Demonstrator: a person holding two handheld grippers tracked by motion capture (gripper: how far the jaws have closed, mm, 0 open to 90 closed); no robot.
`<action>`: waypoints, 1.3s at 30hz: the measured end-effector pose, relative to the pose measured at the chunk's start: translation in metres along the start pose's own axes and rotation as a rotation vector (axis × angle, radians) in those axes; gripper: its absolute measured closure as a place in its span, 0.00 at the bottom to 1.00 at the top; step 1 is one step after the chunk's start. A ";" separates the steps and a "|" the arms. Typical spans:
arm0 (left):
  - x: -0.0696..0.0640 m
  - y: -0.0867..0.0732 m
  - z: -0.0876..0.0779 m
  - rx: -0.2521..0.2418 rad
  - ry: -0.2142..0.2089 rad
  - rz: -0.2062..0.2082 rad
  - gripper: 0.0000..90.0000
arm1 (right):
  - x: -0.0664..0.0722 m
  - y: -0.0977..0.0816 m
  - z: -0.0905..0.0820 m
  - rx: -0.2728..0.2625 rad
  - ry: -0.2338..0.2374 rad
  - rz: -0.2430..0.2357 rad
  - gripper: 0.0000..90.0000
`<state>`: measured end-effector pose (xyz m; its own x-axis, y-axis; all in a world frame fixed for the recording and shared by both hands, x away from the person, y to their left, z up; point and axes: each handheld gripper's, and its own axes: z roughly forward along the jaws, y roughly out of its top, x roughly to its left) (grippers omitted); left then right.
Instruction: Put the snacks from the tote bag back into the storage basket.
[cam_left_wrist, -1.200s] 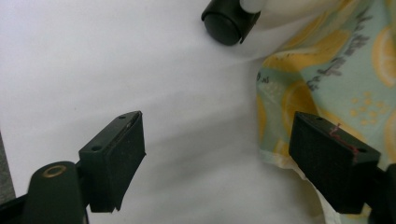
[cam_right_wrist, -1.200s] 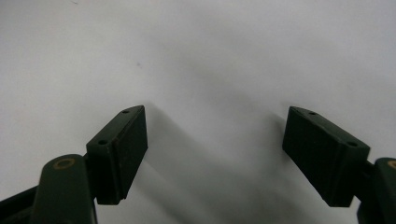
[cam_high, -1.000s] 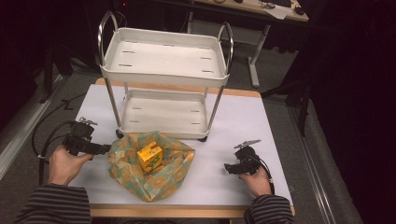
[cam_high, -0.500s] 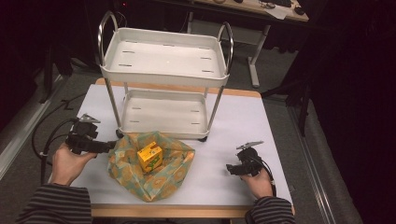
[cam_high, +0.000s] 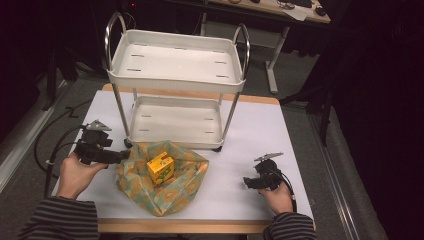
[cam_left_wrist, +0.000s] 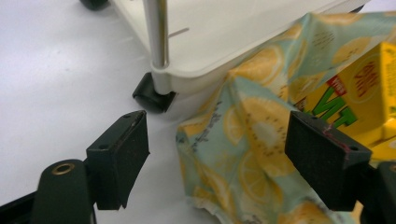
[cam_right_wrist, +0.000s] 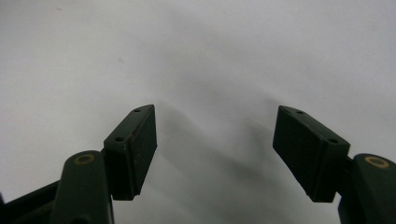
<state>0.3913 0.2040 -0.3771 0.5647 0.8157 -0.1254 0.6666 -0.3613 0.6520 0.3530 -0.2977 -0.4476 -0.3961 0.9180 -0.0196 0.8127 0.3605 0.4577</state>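
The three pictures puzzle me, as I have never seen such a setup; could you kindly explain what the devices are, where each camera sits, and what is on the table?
A person sits at a white table with a hand-held two-jaw gripper in each hand. The high view looks down from above: the left gripper is at the left, the right gripper at the right. The other two pictures come from cameras riding on each gripper, looking along its black jaws. On the table stand a small white two-shelf cart and, in front of it, a lemon-print cloth with a yellow carton on it. The left jaws stand open around the cloth's edge without pressing it; the right jaws are open over bare table. Nothing is held.
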 end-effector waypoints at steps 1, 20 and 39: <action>-0.001 0.001 0.000 -0.006 -0.005 -0.006 0.25 | 0.000 -0.001 0.000 0.004 0.000 0.001 0.34; -0.026 0.009 0.004 0.016 -0.064 0.082 0.24 | -0.001 -0.004 -0.001 0.011 -0.004 0.002 0.34; -0.051 0.013 0.007 0.024 -0.158 0.160 0.24 | -0.003 -0.006 0.000 0.017 0.004 0.015 0.34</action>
<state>0.3751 0.1544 -0.3675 0.7322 0.6669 -0.1387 0.5726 -0.4923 0.6556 0.3499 -0.3029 -0.4500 -0.3855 0.9227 -0.0090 0.8258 0.3493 0.4429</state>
